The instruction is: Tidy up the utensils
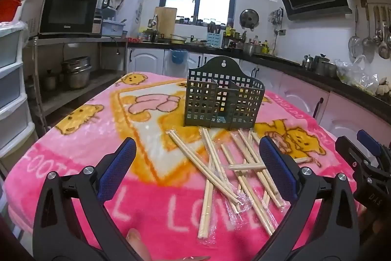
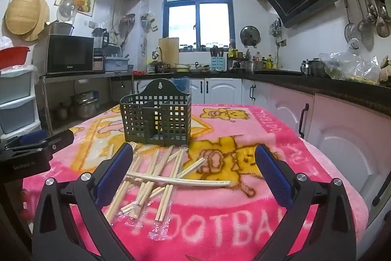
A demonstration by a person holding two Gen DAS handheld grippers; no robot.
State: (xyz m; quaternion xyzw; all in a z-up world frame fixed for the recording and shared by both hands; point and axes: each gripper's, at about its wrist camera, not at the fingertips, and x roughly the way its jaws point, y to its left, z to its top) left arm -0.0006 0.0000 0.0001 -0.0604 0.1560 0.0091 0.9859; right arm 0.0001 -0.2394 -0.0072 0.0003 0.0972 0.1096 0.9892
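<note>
Jaws of both tools stand spread wide and grip nothing. Left gripper [image 1: 196,171] hangs over the near edge of the table, its blue pads [image 1: 118,165] bracketing the scatter below; right gripper [image 2: 194,174] hangs beside it, likewise empty, and appears at the far right of the left wrist view.

Chopsticks [image 1: 220,170], pale wooden pairs mostly in clear plastic sleeves, lie loose and crossed on the pink blanket [image 1: 80,138] that covers the table. They overlap one another, so a single pair would probably have to be taken from the top or the edge of the heap. One long wrapped pair [image 2: 180,181] lies crosswise over the others in the right wrist view, and seems the easiest first pick.

Just beyond the heap stands the utensil holder [image 1: 223,99], a dark perforated caddy with inner dividers and a raised back plate with a hanging hole. It sits upright with its open top free, near the far ends of the chopsticks, presumably so that each pair has only a short way to travel. No chopstick is in it yet, so the sorting appears to be at its start.

Farther off run the kitchen counter [image 2: 305,82], a microwave [image 1: 66,11] on a metal shelf, and the window [image 2: 198,9].
</note>
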